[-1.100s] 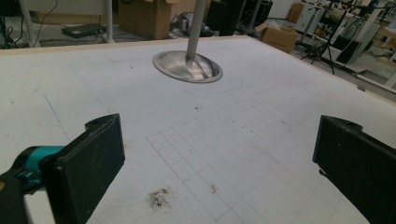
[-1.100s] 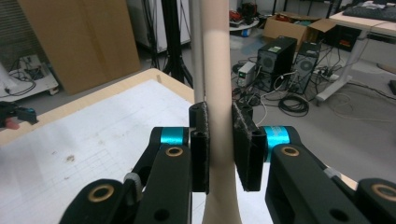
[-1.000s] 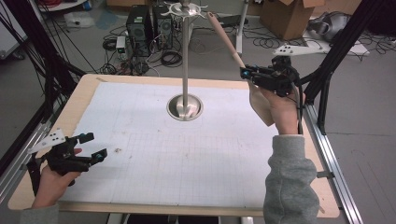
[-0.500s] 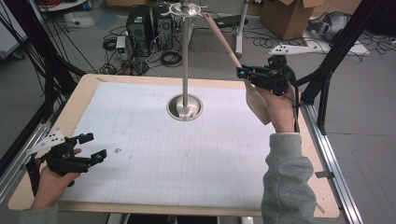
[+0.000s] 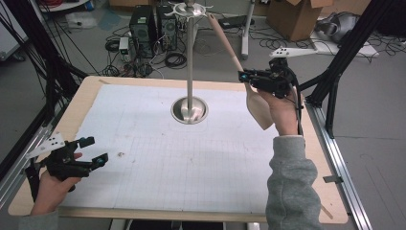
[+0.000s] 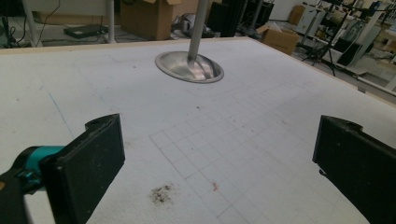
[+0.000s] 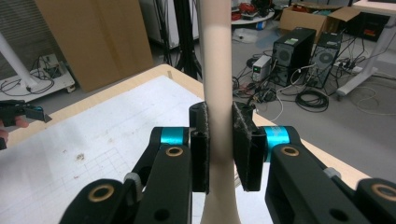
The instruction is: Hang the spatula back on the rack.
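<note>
Wooden spatula [image 5: 235, 60]: stiff, light, smooth; right tongs [image 5: 246, 76] clamped on handle above blade, near hanging stand [image 5: 189, 57]; left tongs [image 5: 94, 151] apart, idle.

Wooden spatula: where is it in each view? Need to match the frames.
High view: wooden spatula upper right, slanting from the stand's top to the right gripper.
Left gripper view: not in it.
Right gripper view: spatula centre, upright, clamped between the pads.
Shared landmark: gridded white mat.
</note>
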